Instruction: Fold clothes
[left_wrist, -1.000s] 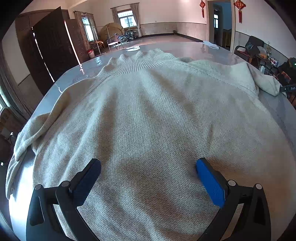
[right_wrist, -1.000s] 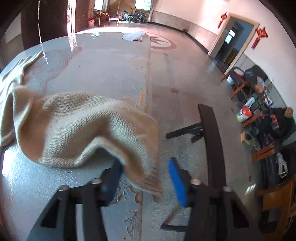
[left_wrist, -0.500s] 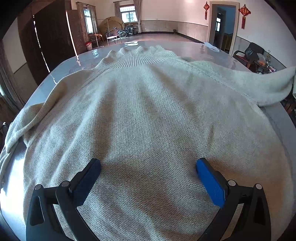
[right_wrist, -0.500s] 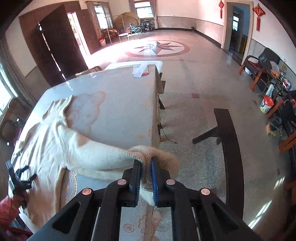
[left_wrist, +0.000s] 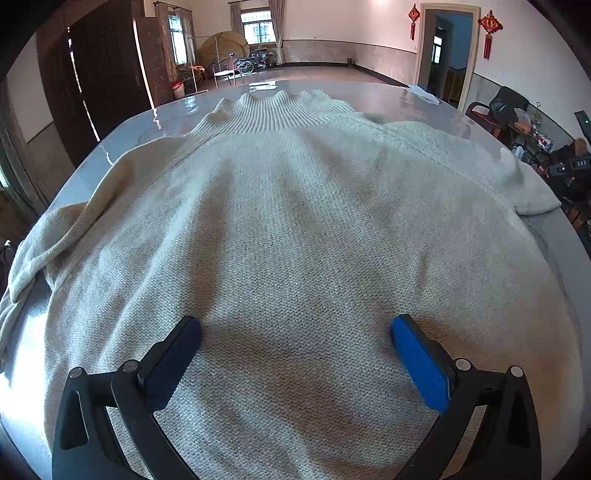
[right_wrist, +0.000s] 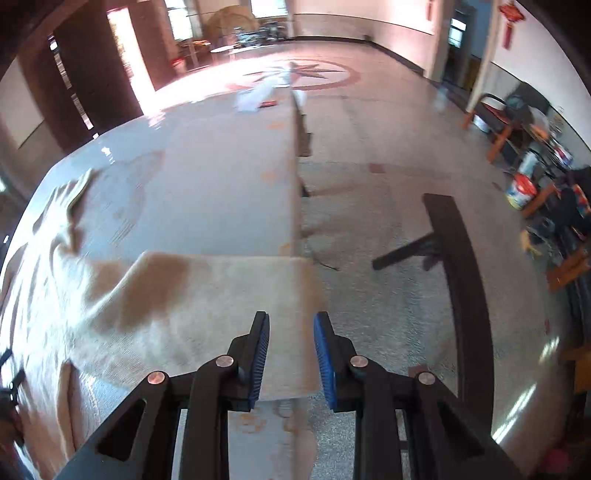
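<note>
Since the right gripper (right_wrist: 291, 354) had just been opening with the sleeve (right_wrist: 221, 295) loose between its jaws, and the left gripper (left_wrist: 295, 363) gaped wide, that sleeve looked ready to slide off the table (right_wrist: 221, 184) edge.

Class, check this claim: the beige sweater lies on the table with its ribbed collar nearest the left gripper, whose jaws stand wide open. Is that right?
Not quite. In the left wrist view the sweater lies on the table with its ribbed collar at the far end, away from the left gripper. The jaws do stand wide open.

Left gripper (left_wrist: 295, 328) spread wide; right gripper (right_wrist: 291, 328) just opening
</note>
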